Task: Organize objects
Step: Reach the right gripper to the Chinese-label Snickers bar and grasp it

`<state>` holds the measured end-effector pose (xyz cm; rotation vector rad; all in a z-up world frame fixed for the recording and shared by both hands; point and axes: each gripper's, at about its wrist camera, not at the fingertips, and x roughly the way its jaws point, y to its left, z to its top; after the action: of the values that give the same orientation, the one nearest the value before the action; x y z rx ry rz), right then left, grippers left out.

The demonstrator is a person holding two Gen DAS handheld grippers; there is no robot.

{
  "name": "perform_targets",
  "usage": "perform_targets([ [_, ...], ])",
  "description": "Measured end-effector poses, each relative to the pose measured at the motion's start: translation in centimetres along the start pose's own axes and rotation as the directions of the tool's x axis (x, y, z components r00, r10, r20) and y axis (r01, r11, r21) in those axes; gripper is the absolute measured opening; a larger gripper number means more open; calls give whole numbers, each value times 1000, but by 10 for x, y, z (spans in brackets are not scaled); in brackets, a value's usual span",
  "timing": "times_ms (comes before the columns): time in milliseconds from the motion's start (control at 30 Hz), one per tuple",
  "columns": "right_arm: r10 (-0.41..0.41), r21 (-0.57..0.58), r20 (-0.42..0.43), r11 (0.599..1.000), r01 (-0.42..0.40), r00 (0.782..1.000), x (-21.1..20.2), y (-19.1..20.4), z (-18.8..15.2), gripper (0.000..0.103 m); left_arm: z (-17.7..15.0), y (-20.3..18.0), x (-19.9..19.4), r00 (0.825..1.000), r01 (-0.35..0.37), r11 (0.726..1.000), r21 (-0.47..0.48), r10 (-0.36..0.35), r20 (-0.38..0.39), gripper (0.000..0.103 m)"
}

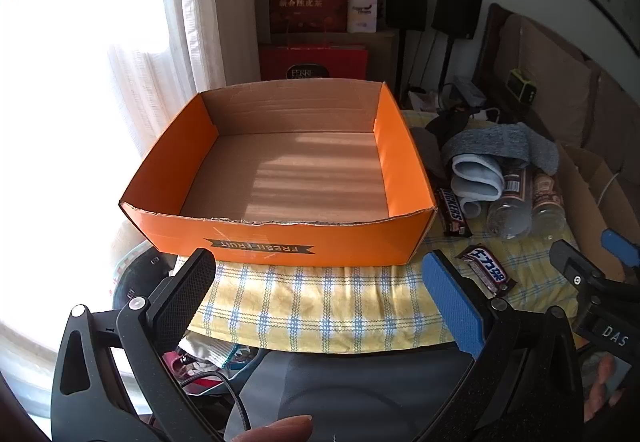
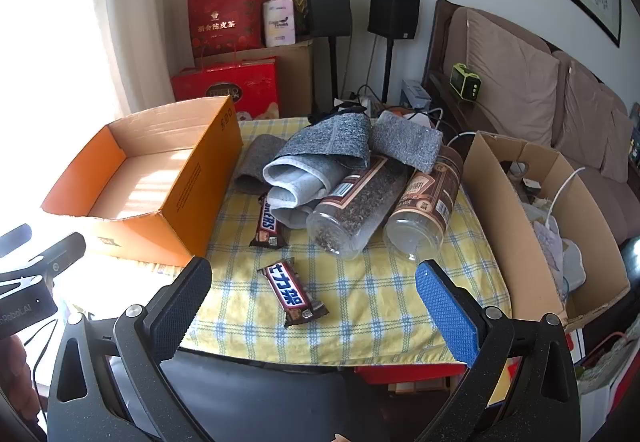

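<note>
An empty orange cardboard box [image 1: 280, 242] [image 2: 192, 194] stands on the yellow checked cloth [image 1: 320, 306] [image 2: 360, 290]. To its right lie two Snickers bars, one near [image 2: 294, 292] [image 1: 486, 269] and one farther [image 2: 269, 222] [image 1: 452, 212], two clear jars on their sides [image 2: 356, 206] [image 2: 428, 210], and rolled grey cloths [image 2: 316, 162] [image 1: 500, 150]. My left gripper [image 1: 320, 282] is open and empty before the box. My right gripper [image 2: 314, 290] is open and empty, with the near bar between its fingers' line of sight.
A brown cardboard box [image 2: 516, 226] with cables and clutter stands at the right of the table. Red gift boxes [image 2: 228, 22], two speakers [image 2: 394, 10] and a sofa [image 2: 540, 90] are behind. A dark chair [image 2: 260, 394] is below the table's front edge.
</note>
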<state>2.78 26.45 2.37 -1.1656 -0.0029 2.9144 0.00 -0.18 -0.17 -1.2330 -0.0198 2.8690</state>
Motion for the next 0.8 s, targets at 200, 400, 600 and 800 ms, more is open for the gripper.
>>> perform_targets([
  [200, -9, -19, 0, 1000, 9, 1000, 3, -2, -2, 103, -2, 0, 2, 1000, 11, 1000, 12, -11, 19, 103],
  [400, 35, -31, -2, 999, -35, 999, 7, -8, -5, 103, -4, 7, 9, 996, 86, 996, -20, -85, 4, 103],
  [600, 18, -43, 3, 999, -18, 1000, 13, -9, -9, 103, -9, 9, 13, 996, 89, 996, -12, -89, 1, 100],
  [800, 81, -40, -24, 996, -82, 996, 28, -9, -16, 94, -19, 7, 23, 994, 110, 994, 2, -109, -29, 93],
])
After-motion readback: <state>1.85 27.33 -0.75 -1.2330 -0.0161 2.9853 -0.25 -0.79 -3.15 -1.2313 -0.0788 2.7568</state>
